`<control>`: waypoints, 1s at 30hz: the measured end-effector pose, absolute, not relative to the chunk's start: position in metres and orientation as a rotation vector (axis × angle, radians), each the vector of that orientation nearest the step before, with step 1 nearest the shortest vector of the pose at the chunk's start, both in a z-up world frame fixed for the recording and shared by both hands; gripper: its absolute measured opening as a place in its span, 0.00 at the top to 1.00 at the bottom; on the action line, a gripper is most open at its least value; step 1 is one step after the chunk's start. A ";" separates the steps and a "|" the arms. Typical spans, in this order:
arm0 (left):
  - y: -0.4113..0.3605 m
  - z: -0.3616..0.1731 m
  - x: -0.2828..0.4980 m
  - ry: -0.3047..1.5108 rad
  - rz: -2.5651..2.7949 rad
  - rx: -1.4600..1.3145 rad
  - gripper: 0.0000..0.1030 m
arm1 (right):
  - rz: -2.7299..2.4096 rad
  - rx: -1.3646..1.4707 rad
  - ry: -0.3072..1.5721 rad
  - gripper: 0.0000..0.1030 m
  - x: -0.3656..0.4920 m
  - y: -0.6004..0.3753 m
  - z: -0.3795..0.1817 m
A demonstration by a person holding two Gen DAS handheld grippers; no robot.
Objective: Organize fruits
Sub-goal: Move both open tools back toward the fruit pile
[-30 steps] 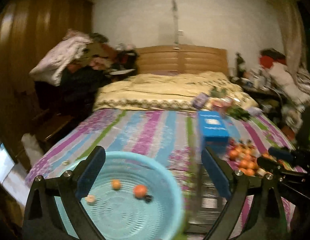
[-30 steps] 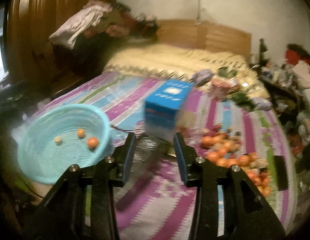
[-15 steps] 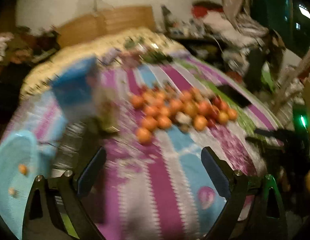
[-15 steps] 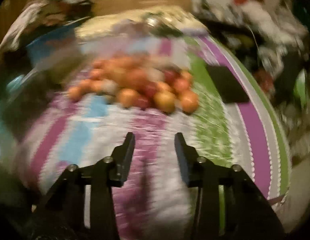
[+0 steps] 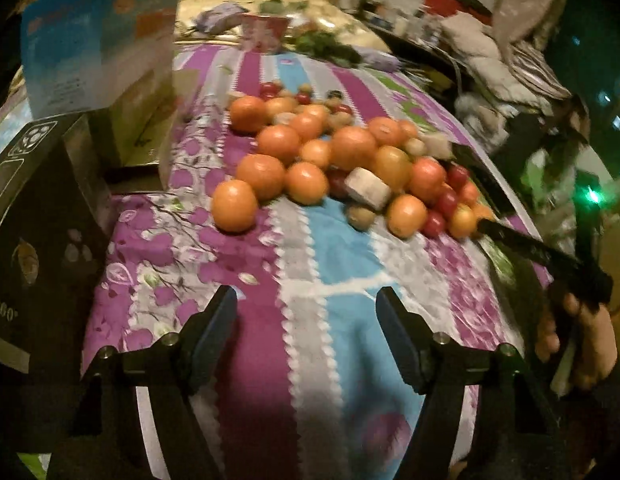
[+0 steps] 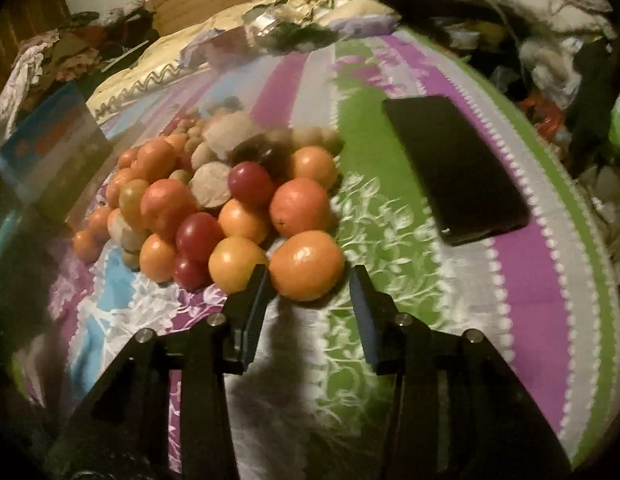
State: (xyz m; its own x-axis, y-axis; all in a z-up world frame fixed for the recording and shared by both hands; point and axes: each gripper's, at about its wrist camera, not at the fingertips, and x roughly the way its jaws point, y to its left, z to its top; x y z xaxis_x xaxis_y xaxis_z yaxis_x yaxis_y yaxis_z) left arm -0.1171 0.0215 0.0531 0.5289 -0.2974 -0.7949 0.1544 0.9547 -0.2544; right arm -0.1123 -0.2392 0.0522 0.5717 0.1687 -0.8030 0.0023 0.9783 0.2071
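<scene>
Orange and red fruits (image 5: 329, 160) lie heaped on the striped bedspread (image 5: 310, 280), near a black phone (image 6: 453, 168). The left gripper (image 5: 306, 312) hovers short of the pile, its jaws apart and just closing on nothing. The right gripper (image 6: 308, 284) – jaws apart, just easing wider – frames the nearest orange (image 6: 306, 264) without pressing it.

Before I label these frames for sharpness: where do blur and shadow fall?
Left wrist view: the round orange fruits are slightly smeared and the blue cardboard box badly blurred. Right wrist view: near fruit sharp, and the right gripper shadows the striped bedspread.
</scene>
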 end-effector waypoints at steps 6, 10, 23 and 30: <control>0.030 0.046 -0.089 0.935 -0.155 -0.147 0.29 | 0.114 0.201 0.938 0.59 -0.113 -0.242 0.050; 0.038 0.038 -0.069 0.923 -0.116 -0.154 0.29 | 0.139 0.238 0.942 0.60 -0.111 -0.248 0.048; 0.039 0.012 -0.041 0.958 -0.103 -0.134 0.36 | 0.147 0.195 0.916 0.57 -0.116 -0.248 0.063; 0.032 0.014 -0.040 0.958 -0.135 -0.091 0.64 | 0.274 0.094 0.911 0.60 -0.133 -0.203 0.068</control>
State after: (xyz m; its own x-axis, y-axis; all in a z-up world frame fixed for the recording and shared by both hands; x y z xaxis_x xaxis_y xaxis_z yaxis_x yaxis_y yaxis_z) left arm -0.0396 0.0323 0.0141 0.5680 -0.1553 -0.8082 0.0750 0.9877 -0.1370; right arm -0.1326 -0.2033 0.0676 0.5805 0.2740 -0.7667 -0.1950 0.9611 0.1958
